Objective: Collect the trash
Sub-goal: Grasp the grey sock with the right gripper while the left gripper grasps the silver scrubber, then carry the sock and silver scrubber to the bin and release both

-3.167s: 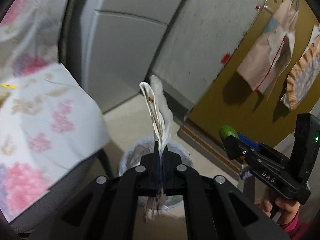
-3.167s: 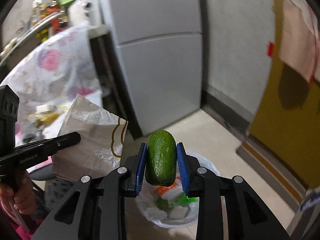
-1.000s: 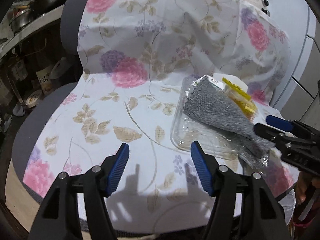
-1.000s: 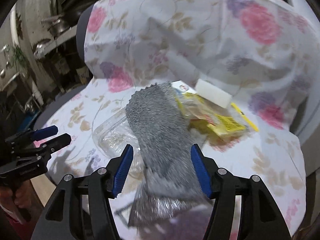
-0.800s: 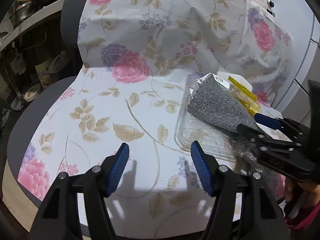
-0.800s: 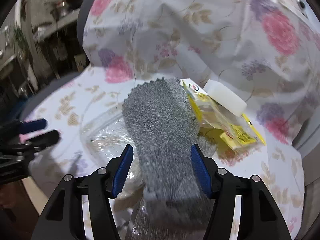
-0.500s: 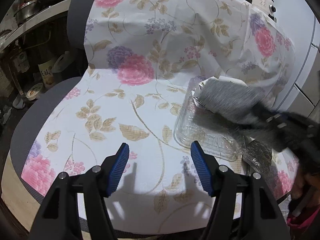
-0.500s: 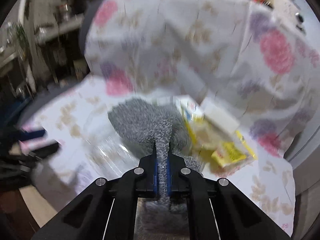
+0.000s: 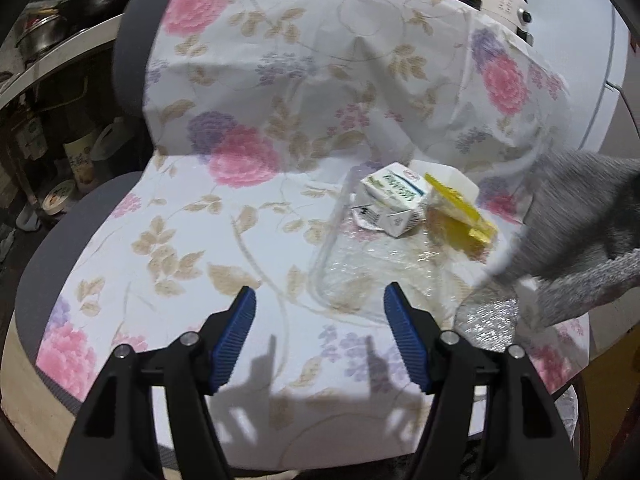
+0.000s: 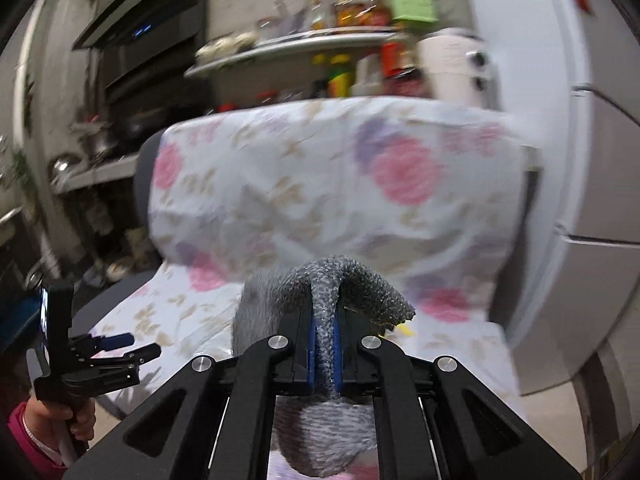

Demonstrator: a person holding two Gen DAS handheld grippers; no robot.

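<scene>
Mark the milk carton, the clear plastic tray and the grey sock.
milk carton (image 9: 394, 200), left wrist view, green-printed top face.
clear plastic tray (image 9: 320, 276), left wrist view, left rim.
grey sock (image 10: 362, 286), right wrist view, fold above the tongs.

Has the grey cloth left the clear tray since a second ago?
Yes. The grey cloth is lifted up and rightward, off the clear tray.

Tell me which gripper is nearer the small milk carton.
Left. The left gripper hovers open just short of the milk carton; the right gripper, shut on the grey cloth, is lifted away.
</scene>
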